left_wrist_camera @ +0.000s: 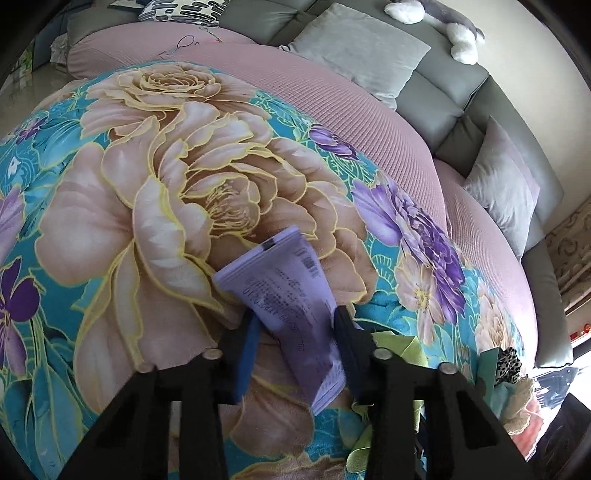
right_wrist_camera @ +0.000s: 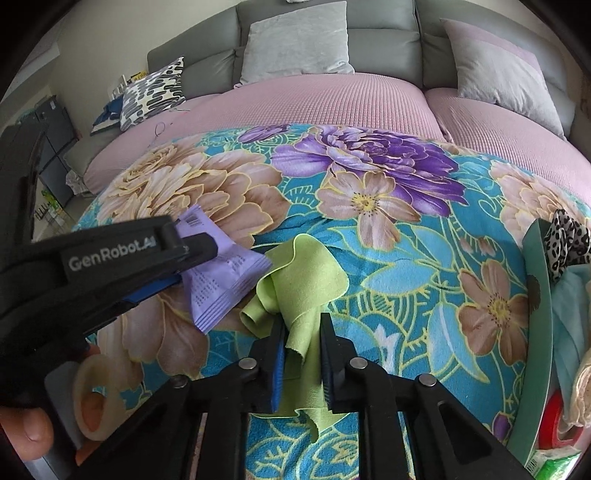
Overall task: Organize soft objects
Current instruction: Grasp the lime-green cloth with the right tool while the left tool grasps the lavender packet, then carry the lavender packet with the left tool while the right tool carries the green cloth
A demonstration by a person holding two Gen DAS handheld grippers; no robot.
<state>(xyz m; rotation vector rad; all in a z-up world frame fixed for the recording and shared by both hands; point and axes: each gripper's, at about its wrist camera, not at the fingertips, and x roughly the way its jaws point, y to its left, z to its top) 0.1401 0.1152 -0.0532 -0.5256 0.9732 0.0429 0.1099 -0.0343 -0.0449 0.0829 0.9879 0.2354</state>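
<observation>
Floral blanket (right_wrist_camera: 424, 266), scrunchie (right_wrist_camera: 567, 243) in bin (right_wrist_camera: 543, 295)

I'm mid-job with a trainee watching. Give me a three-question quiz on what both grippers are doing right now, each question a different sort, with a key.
1. True or false: the right gripper is shut on the green cloth.
2. Multiple choice: what sits between the jaws of the left gripper? A) a leopard-print scrunchie B) the purple packet C) a grey cushion
3. Fill in: both items lie on the ____ blanket spread over the sofa.

Key: 1 true; 2 B; 3 floral
</observation>
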